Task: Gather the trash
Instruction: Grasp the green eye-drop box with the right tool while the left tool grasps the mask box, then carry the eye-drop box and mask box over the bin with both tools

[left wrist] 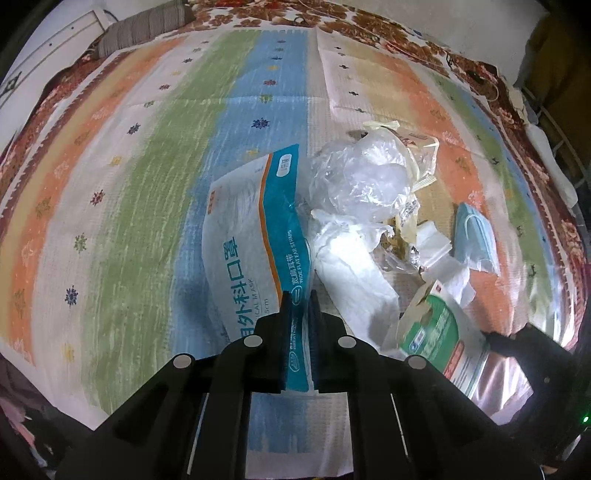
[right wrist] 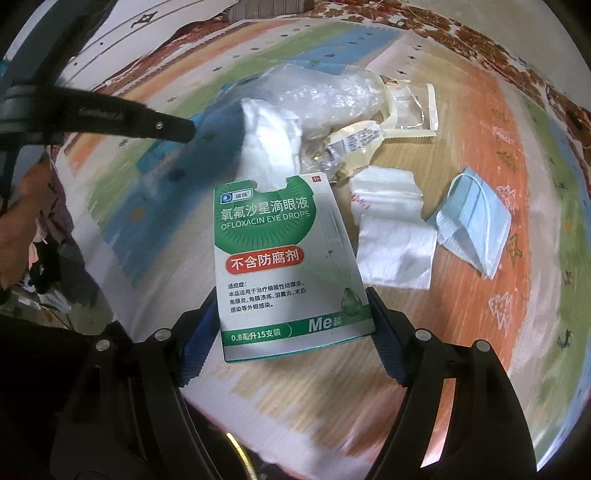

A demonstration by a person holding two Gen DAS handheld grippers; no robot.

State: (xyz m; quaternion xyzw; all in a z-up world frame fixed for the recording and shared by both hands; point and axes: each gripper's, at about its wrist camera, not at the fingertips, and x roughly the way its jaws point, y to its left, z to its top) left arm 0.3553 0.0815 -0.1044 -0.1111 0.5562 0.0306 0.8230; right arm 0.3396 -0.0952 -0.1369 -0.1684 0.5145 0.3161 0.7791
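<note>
My left gripper [left wrist: 298, 295] is shut on a white and teal mask package [left wrist: 255, 236], held above the striped cloth. My right gripper [right wrist: 291, 295] is shut on a green and white eye drops box [right wrist: 280, 258]; the box also shows in the left wrist view [left wrist: 436, 332]. A trash pile lies on the cloth: crumpled clear plastic [left wrist: 365, 177], white tissue [left wrist: 354, 266], beige wrappers [right wrist: 406, 107], folded white tissues [right wrist: 395, 236] and a blue face mask [right wrist: 472, 221]. The left gripper [right wrist: 177, 129] appears as a dark blurred shape at the left of the right wrist view.
A striped multicoloured cloth [left wrist: 147, 166] covers a bed with a red floral blanket [left wrist: 480, 66] at its far edge. A grey striped pillow [left wrist: 140, 29] lies at the far left. A person's hand [right wrist: 22, 229] shows at the left edge.
</note>
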